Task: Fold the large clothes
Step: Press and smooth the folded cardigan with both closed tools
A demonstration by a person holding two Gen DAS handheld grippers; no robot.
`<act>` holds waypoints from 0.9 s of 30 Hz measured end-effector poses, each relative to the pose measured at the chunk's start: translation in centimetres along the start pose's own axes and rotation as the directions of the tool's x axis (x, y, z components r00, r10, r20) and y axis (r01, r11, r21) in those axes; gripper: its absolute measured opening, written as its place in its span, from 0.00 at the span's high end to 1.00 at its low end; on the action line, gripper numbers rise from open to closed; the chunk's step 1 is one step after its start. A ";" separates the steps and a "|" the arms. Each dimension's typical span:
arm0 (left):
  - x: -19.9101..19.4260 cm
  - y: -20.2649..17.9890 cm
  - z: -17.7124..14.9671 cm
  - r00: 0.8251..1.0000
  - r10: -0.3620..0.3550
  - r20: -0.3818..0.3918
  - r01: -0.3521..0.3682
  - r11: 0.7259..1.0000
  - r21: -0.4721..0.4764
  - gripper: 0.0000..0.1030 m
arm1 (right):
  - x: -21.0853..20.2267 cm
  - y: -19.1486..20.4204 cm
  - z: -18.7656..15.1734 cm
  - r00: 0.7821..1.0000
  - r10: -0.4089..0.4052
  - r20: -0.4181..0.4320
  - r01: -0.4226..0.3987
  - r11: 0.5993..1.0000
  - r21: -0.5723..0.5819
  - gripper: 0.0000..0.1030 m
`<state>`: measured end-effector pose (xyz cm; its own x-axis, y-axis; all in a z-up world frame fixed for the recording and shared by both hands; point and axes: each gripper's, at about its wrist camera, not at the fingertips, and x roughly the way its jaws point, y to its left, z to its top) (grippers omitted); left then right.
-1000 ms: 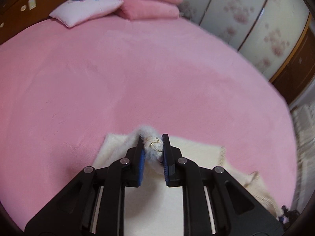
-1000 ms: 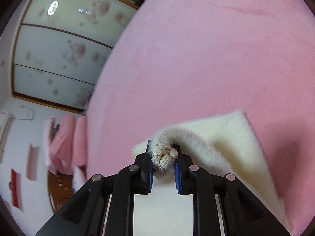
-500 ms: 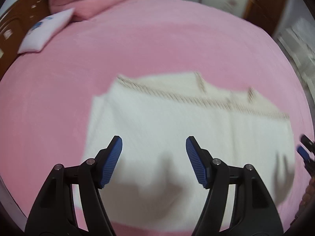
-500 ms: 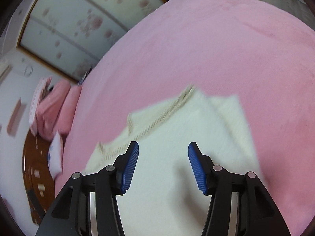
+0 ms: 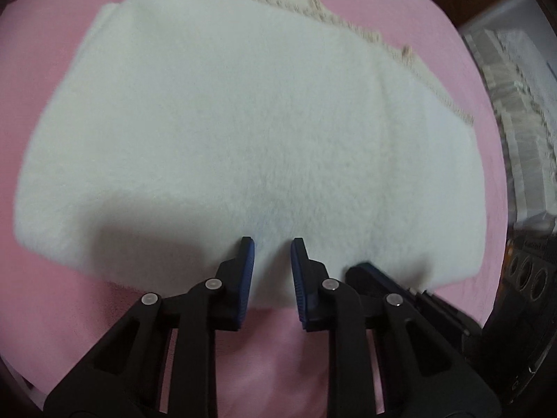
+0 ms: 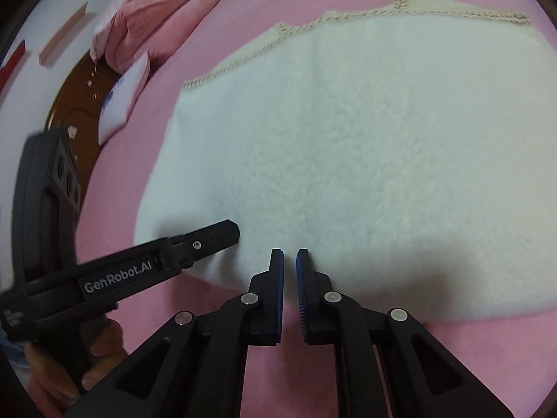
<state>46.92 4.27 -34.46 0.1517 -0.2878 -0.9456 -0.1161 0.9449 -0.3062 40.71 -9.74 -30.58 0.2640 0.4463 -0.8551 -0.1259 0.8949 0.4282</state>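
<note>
Left wrist: we find our left gripper [image 5: 271, 244] narrowed, its jaws just closing, at the garment's [image 5: 243, 122] six-o'clock fold; right gripper [image 6: 289, 254] shut, empty, ready to press it flat.

A pink bedspread [image 6: 216, 80] covers the bed. Pink pillows [image 6: 153, 24] lie stacked at its far end — a white pillow [image 6: 122, 101] just beside them.

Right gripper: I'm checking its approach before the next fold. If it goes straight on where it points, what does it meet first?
Probably the near edge of the white fleece garment, just ahead of the right gripper; depth is unclear.
</note>
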 end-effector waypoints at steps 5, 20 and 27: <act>2.0 -0.9 1.3 0.992 0.087 -0.092 -0.074 0.988 0.139 0.89 | 4.1 2.7 -0.1 0.997 -0.074 -0.004 0.074 0.995 0.061 1.00; 0.2 9.1 3.0 0.993 0.117 0.000 -0.117 0.991 0.068 0.99 | -5.5 -16.1 2.3 0.925 -0.380 0.002 0.377 0.921 0.101 1.00; 0.1 4.9 2.4 0.969 0.247 0.026 -0.249 0.959 0.139 0.99 | -4.8 -14.4 3.9 0.815 -0.576 -0.062 0.579 0.811 0.080 1.00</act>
<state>48.78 9.20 -35.81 0.1438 -0.0408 -0.9888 -0.0121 0.9990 -0.0430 44.99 -24.75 -31.52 0.2280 -0.1513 -0.9618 0.1277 0.9840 -0.1245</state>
